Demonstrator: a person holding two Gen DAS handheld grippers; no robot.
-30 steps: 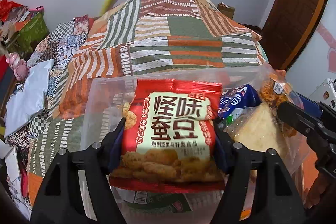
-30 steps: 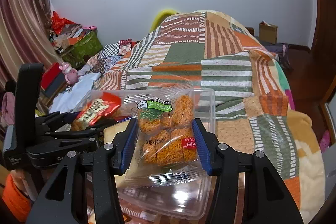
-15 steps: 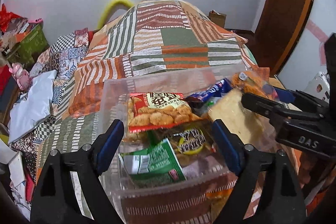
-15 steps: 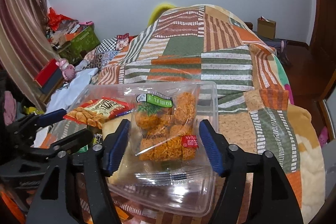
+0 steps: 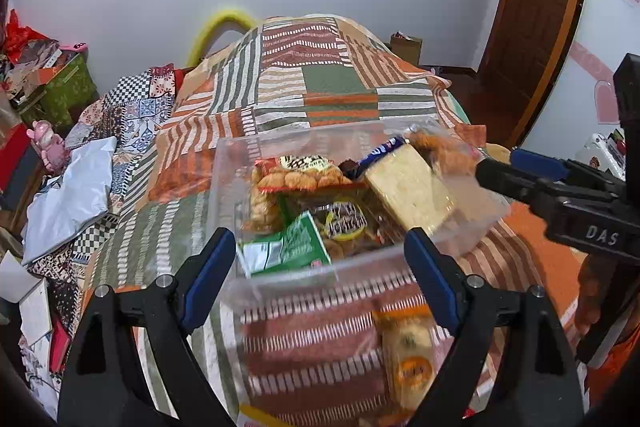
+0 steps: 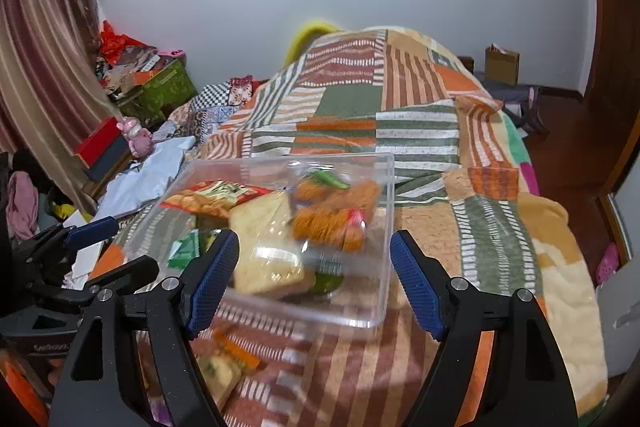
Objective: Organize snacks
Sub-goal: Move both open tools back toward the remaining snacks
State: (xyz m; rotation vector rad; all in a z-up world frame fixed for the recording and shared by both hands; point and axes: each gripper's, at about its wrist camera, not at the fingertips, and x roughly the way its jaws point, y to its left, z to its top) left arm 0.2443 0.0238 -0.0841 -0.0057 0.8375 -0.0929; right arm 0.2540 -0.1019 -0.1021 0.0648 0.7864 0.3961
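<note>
- Left gripper (image 5: 316, 263): at 6 o'clock in the left wrist view, jaws spread wide and holding nothing; the near wall of the bin shows between the blue pads.
- Bin (image 5: 280, 279): clear plastic, resting on the striped quilt (image 5: 320, 83), centre of both views.
- Red bag (image 5: 300, 175): lies flat on top of the pile at 11 o'clock inside the bin (printed with fried pieces).
- Green pack (image 5: 288, 247): at 7 o'clock in the bin, under the red bag's level.
- Sandwich (image 5: 404, 187): pale wedge leaning at 2 o'clock in the bin.
- Orange bag (image 6: 336, 211): clear wrapper, tilted at the bin's right side, free of both pads.
- Right gripper (image 6: 314, 279): jaws have just been opening; they stand apart, empty, at 6 o'clock below the orange bag.
</note>
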